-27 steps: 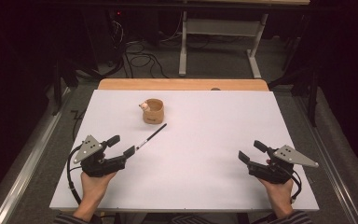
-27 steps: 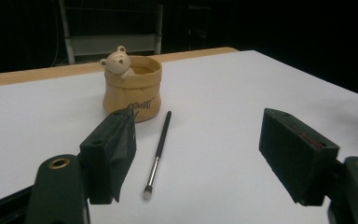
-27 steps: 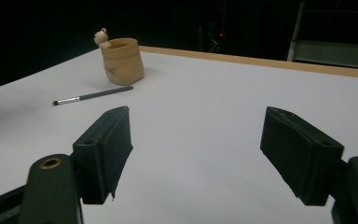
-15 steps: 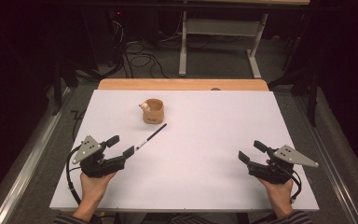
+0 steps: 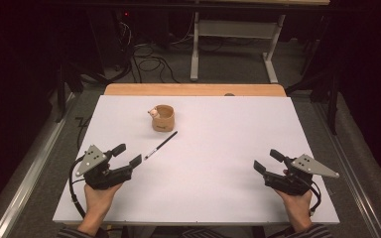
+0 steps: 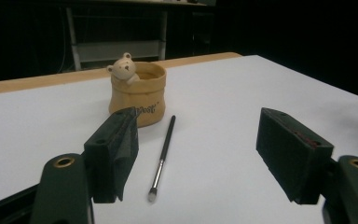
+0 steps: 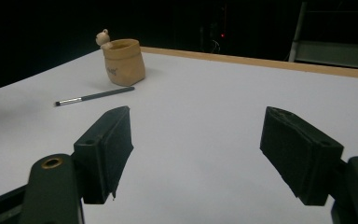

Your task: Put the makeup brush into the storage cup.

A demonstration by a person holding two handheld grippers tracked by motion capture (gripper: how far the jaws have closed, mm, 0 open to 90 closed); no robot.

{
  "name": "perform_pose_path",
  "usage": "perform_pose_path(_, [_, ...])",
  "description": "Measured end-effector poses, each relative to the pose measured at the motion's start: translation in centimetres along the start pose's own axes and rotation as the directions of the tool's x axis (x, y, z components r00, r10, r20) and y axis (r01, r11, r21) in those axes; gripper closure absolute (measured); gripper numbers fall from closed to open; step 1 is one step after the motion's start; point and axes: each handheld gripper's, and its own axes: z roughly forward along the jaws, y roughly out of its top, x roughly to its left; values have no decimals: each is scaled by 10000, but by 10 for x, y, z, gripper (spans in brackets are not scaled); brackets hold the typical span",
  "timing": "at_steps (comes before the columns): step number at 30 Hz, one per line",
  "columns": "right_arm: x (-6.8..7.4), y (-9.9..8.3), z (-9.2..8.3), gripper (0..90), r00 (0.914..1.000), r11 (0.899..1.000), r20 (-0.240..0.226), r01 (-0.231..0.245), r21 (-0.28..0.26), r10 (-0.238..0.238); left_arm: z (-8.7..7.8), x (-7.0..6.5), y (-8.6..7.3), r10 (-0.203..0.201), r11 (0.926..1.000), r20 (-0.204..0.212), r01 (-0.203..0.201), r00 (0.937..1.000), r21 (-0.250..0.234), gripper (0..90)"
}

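On the white counter (image 5: pixel 213 188), near its front-left corner, my left gripper (image 5: pixel 127 156) rests low with its fingers (image 6: pixel 114 154) spread wide and nothing between them. Right gripper (image 5: pixel 267 161) sits at the front-right, well apart from everything, its fingers (image 7: pixel 105 149) likewise spread and empty.

Things in play: a thin black brush (image 5: pixel 160 145) lying flat on the counter, bristle tip toward my left gripper, handle end pointing at the tan bear pot (image 5: pixel 162 118). In the left gripper view the brush (image 6: pixel 163 156) lies just ahead of the fingers, a little inside the left one, slanting away toward the pot (image 6: pixel 139 92). Handle end is just beside the pot's base; whether it touches, I cannot tell. Pot stands upright, toward the back of the counter, left of centre, small bear figure on its rim.

Step in hand, as I judge it: the approach, before any grasp. Nothing held yet.

Next move, my reading: ease the left gripper forward so the brush shaft passes between the fingers, then close on it near the ferrule or mid-handle. The shaft is thin and lies flat, so the fingers need to come down close to the counter surface and square across it, or it may roll away. Likely destination is the pot.
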Motion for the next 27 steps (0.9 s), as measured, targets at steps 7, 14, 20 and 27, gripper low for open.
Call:
perform_pose_path(7, [0, 0, 0, 260, 10000, 10000, -70, -50, 6, 50, -1, -1, 3, -157, 9998, 154, 159, 9998, -107, 309])
perform_pose_path(14, [-1, 0, 0, 260, 9998, 9999, -102, -145, -19, 145, 0, -2, 5, -402, 9992, 282, 404, 9988, -58, 308])
perform_pose_path(20, [-1, 0, 0, 261, 9998, 9999, -142, -158, 3, 158, 1, -3, 7, -347, 9994, 345, 346, 9988, 37, 309])
perform_pose_path(27, [-1, 0, 0, 261, 9997, 9998, -159, -182, 1, 182, 0, -4, 9, -280, 9996, 402, 278, 9988, 58, 308])
